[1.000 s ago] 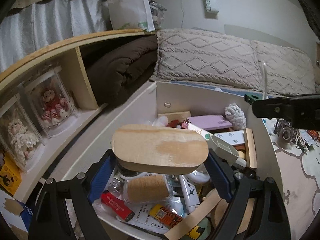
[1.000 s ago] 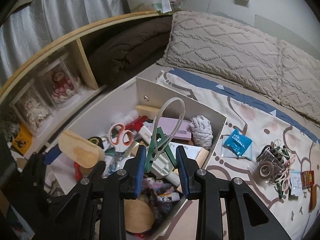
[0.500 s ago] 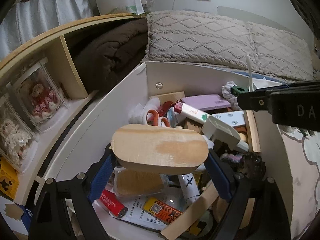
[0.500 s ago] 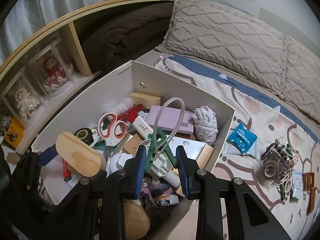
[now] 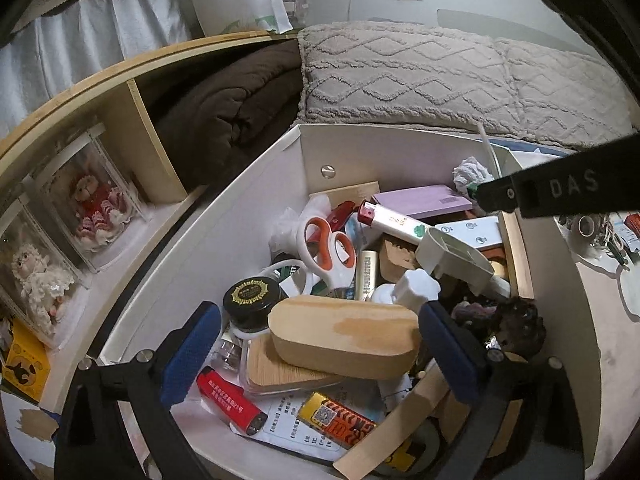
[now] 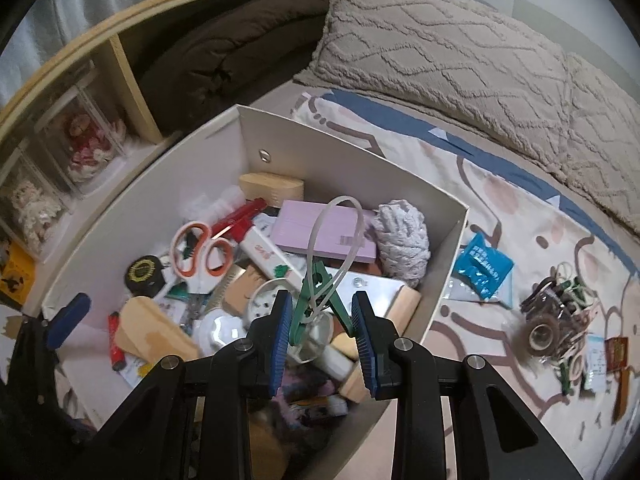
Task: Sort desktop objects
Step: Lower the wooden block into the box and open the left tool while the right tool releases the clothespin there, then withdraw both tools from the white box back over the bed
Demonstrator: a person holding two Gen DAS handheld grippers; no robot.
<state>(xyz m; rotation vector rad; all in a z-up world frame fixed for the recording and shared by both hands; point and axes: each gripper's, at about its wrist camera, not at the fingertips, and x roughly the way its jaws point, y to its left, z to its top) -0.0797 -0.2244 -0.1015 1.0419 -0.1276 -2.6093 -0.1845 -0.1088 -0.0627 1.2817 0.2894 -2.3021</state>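
Note:
A white box (image 5: 360, 148) (image 6: 304, 140) on the bed is full of small objects. My left gripper (image 5: 316, 344) is open above its near left corner. An oval wooden block (image 5: 344, 336) (image 6: 156, 332) lies loose between its blue pads, resting on a wood-lidded clear container (image 5: 280, 372). My right gripper (image 6: 320, 324) hangs over the box's near right side, its jaws spread apart around a green clip (image 6: 316, 300) with a white loop. In the left wrist view it shows as a black bar (image 5: 560, 192).
The box holds orange scissors (image 5: 328, 248), a black jar (image 5: 252, 300), a purple case (image 6: 320, 232), a white cloth ball (image 6: 404, 240) and red lighters (image 5: 232, 404). A blue packet (image 6: 484, 264) and a pile of bands and tape (image 6: 556, 316) lie on the bedspread at right. Shelves with dolls stand at left.
My left gripper lowered into the box and opened, leaving the wooden block on the container. My right gripper moved over the box and spread wider around the green clip.

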